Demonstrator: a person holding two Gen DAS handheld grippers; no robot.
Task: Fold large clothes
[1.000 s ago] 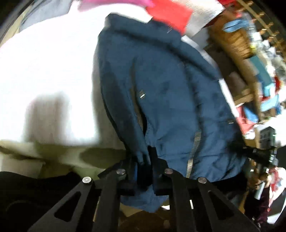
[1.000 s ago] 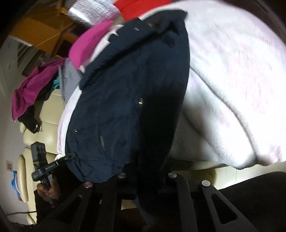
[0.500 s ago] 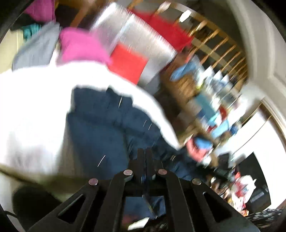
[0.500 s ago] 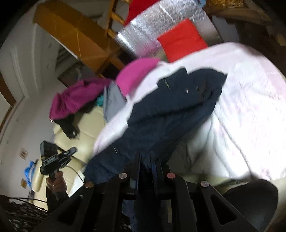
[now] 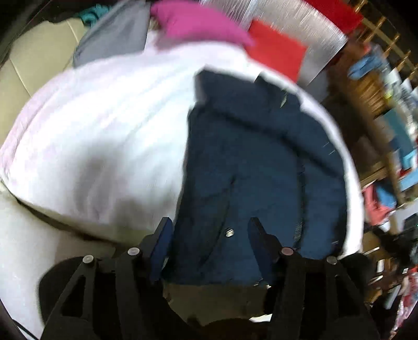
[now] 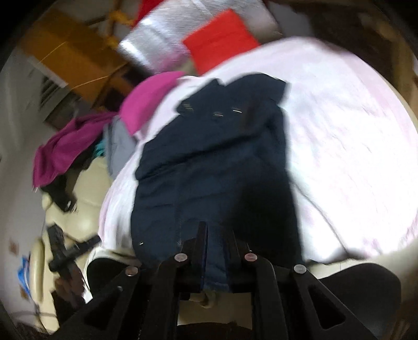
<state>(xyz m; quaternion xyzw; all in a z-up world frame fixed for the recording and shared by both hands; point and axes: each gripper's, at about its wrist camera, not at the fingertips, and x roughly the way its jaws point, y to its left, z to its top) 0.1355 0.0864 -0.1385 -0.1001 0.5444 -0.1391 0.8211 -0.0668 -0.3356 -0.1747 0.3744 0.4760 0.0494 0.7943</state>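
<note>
A dark navy jacket [image 5: 261, 167] with zips and snaps lies spread on a white blanket [image 5: 104, 136]. In the left wrist view my left gripper [image 5: 209, 235] is open, its fingers standing apart above the jacket's near hem, holding nothing. In the right wrist view the jacket [image 6: 209, 162] runs away from me, and my right gripper [image 6: 216, 235] is shut on its near hem, the cloth pinched between the fingers. The other gripper [image 6: 68, 251] shows at lower left in that view.
A pink garment [image 5: 198, 23], a grey garment [image 5: 115, 36], a red cloth [image 5: 277, 49] and a silver sheet [image 5: 308, 31] lie at the blanket's far edge. A cream sofa [image 6: 86, 188] with a magenta garment [image 6: 65, 146] stands left. Cluttered shelves [image 5: 386, 78] stand right.
My left gripper has opened and let go of the jacket's hem. The jacket, lifted half a second ago, now lies flat on the blanket. My right gripper stays shut on the hem.
</note>
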